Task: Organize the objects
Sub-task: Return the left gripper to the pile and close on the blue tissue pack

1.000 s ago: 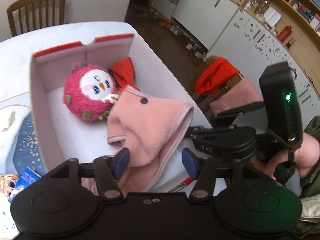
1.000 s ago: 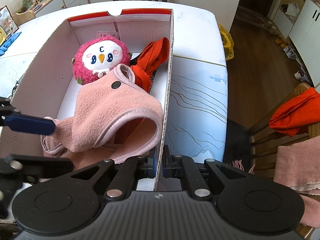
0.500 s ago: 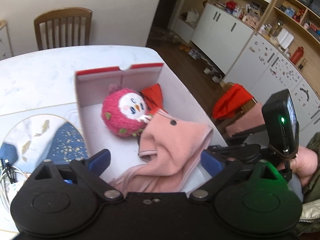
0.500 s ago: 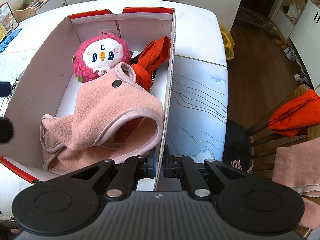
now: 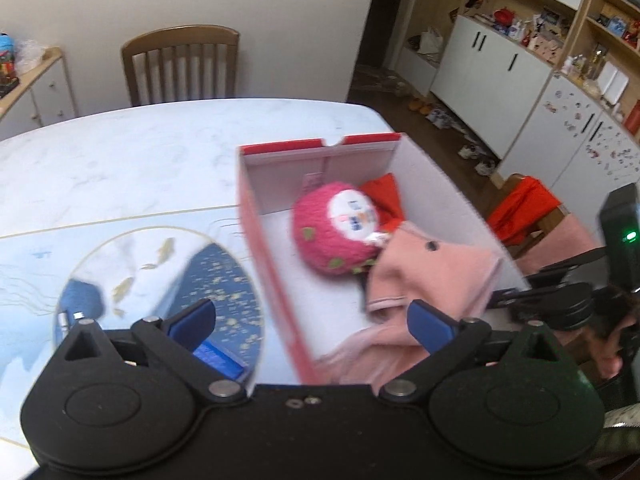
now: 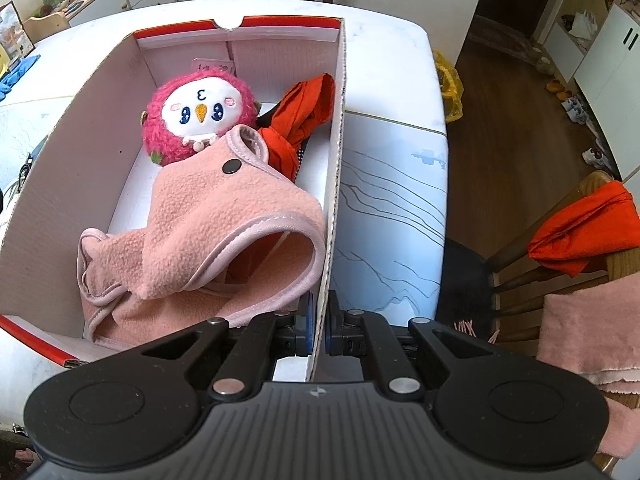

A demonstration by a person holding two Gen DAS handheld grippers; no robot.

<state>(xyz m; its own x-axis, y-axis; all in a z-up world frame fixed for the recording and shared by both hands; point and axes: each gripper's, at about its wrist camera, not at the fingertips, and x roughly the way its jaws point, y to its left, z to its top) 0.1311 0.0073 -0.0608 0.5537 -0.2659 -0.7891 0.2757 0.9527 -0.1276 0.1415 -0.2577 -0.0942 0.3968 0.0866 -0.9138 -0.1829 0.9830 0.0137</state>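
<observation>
With the pink fleece garment [image 6: 224,240] lying in the near end of the box [image 6: 338,184], the right gripper [image 6: 319,326] is pinching its right wall while the left gripper [image 5: 312,322] is hovering wide and empty, likely seeking another item.

1. a plain pale wall [image 5: 248,4] fills the upper left of the left wrist view.
2. a wooden slat-back chair [image 5: 180,66] stands against it, behind the white marbled table [image 5: 132,152].
3. dark wood floor [image 6: 516,120] runs down the right of the right wrist view.
4. white cabinets [image 5: 492,68] under open wooden shelves [image 5: 576,12] crowd the upper right.
5. a low sideboard [image 5: 36,88] sits at far left.
</observation>
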